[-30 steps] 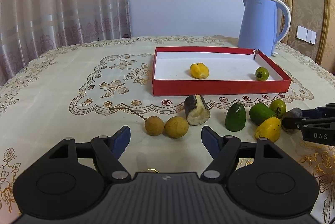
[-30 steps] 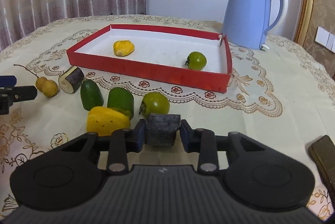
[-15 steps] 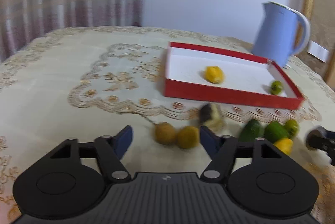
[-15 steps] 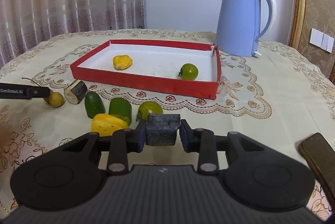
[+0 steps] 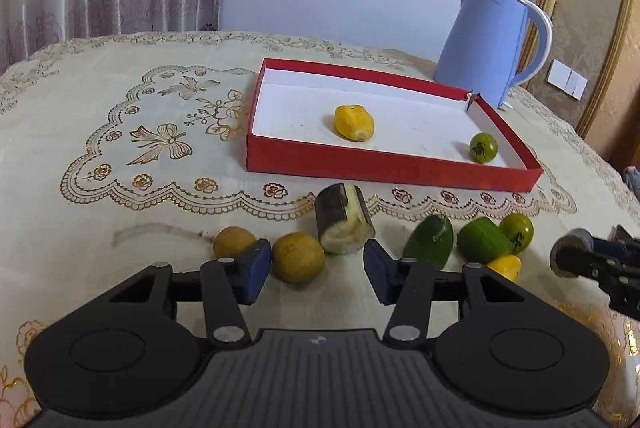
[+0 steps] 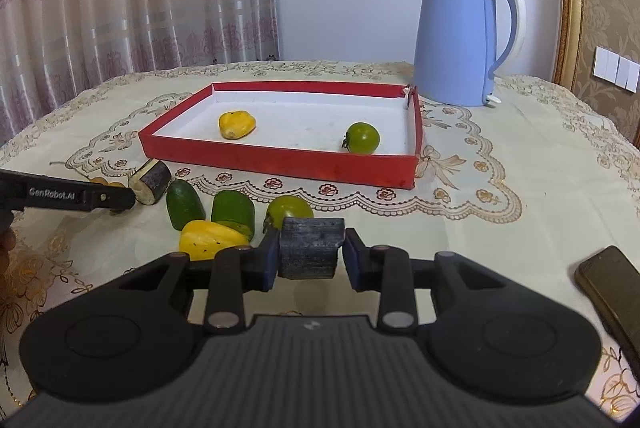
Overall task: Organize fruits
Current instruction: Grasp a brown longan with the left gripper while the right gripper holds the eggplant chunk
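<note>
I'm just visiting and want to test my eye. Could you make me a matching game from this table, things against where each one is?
Things:
1. dark grey ridged block
2. small green tomato
3. pale blue electric kettle
4. dark flat phone

Places:
A. inside the red tray
B. behind the tray
C. between the right gripper's pads
D. on the cloth at the right edge

Pairs: 1-C, 2-A, 3-B, 4-D

White lettering reading "GenRobot.AI" runs along the black side of the left hand-held gripper (image 6: 68,196), seen at the left edge of the right wrist view. A faint small mark near the top of the blue kettle (image 6: 460,40) is too small to read.
</note>
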`<action>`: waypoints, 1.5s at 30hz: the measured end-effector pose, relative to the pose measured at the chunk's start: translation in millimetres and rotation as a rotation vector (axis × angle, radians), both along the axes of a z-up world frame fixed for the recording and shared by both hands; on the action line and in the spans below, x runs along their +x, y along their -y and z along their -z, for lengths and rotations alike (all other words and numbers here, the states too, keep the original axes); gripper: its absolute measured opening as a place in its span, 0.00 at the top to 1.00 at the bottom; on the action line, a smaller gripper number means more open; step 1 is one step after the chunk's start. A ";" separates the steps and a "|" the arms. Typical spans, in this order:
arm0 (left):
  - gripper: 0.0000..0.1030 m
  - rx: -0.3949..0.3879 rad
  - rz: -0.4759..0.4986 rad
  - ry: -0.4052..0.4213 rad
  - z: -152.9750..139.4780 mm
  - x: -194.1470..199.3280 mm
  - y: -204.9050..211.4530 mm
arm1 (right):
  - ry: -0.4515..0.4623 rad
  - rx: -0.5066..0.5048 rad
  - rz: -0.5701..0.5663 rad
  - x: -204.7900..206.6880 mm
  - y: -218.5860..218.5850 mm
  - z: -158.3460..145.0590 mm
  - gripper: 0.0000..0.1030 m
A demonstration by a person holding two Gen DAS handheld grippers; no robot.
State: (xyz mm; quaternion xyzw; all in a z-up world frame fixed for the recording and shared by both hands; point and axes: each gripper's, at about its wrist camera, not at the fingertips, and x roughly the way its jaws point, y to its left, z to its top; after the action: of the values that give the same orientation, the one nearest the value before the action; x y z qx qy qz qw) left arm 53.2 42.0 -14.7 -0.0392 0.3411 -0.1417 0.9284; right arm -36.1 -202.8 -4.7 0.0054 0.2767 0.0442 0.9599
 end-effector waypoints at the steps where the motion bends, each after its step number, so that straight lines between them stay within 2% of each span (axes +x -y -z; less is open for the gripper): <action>1: 0.51 0.002 -0.002 -0.004 0.7 3.0 0.5 | 0.000 0.001 0.000 -0.1 0.2 0.0 0.69; 4: 0.59 0.052 -0.005 -0.006 4.4 7.7 5.7 | 0.002 0.004 -0.002 -0.3 0.5 -0.2 0.69; 12: 0.64 0.138 -0.002 0.034 8.8 2.3 13.6 | 0.006 0.015 -0.005 -1.2 2.0 -1.8 0.69; 16: 0.73 0.168 -0.007 0.048 9.2 -0.2 16.6 | 0.010 0.016 -0.004 -2.7 2.0 -3.3 0.69; 24: 0.74 0.155 -0.013 0.047 4.7 -9.7 14.9 | 0.028 0.011 -0.004 -8.9 -1.4 -10.1 0.69; 32: 0.74 0.162 -0.018 0.091 -15.5 -20.6 16.9 | 0.065 0.016 -0.020 -20.5 -7.9 -25.6 0.69; 45: 0.73 0.205 -0.054 0.110 -29.3 -16.1 24.5 | 0.131 0.167 -0.111 -51.5 -3.9 -64.0 0.69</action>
State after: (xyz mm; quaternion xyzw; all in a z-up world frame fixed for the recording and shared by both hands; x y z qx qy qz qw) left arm 37.1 17.5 14.6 0.0547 0.3011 -0.0830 0.9484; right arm -87.6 -198.9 59.2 0.0673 0.2086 0.1203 0.9682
